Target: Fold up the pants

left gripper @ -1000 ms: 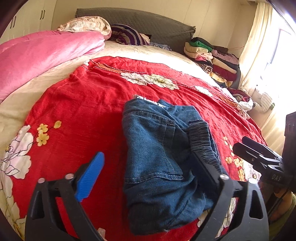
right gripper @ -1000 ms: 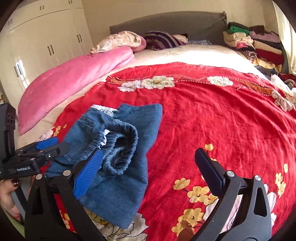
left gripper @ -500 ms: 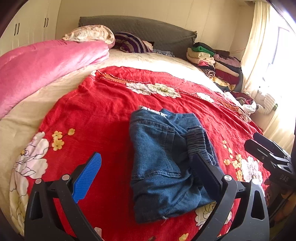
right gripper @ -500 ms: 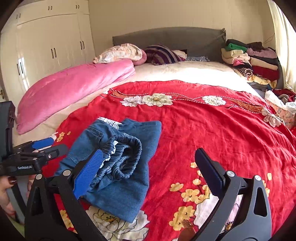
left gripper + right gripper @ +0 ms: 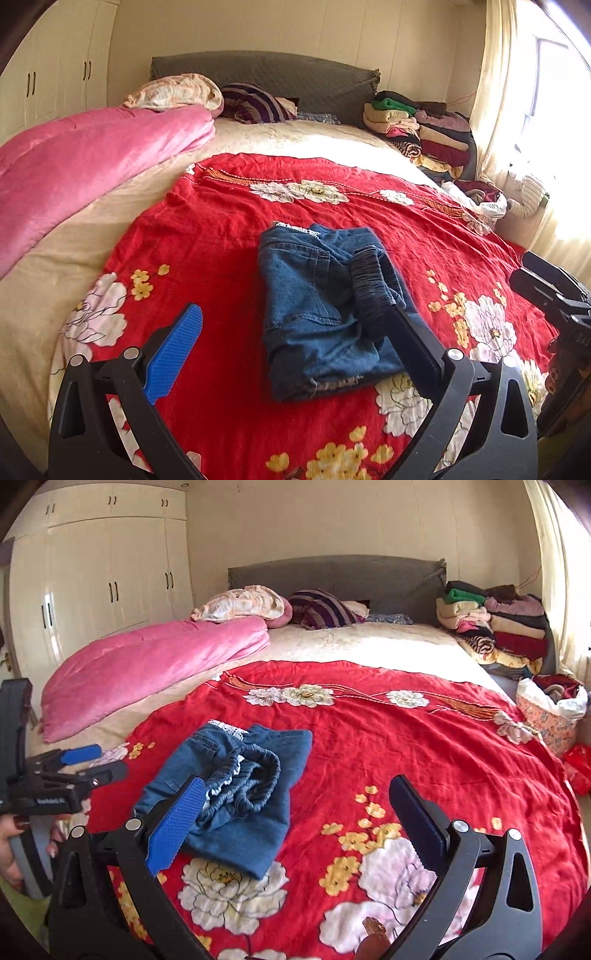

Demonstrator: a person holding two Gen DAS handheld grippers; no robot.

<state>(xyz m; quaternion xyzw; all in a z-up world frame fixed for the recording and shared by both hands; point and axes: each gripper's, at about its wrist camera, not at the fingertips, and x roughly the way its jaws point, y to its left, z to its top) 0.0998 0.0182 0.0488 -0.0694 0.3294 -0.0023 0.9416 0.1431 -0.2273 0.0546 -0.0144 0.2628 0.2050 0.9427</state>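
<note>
Blue denim pants (image 5: pixel 325 306) lie folded into a compact bundle on the red floral bedspread (image 5: pixel 221 236), with the elastic waistband on top. They also show in the right wrist view (image 5: pixel 236 790). My left gripper (image 5: pixel 295 332) is open and empty, held above and in front of the bundle, apart from it. My right gripper (image 5: pixel 295 808) is open and empty, just right of the bundle. The right gripper also shows at the right edge of the left wrist view (image 5: pixel 550 291). The left gripper also shows at the left edge of the right wrist view (image 5: pixel 74 768).
A pink quilt (image 5: pixel 147 664) lies along the bed's left side. Pillows (image 5: pixel 280 607) sit by the grey headboard (image 5: pixel 332 576). A stack of folded clothes (image 5: pixel 491 627) stands at the back right. A basket of cloth (image 5: pixel 550 709) sits off the bed's right edge. White wardrobes (image 5: pixel 92 583) stand left.
Both grippers have drawn back and up from the folded pants, so the bundle looks smaller and farther. The pants have not moved.
</note>
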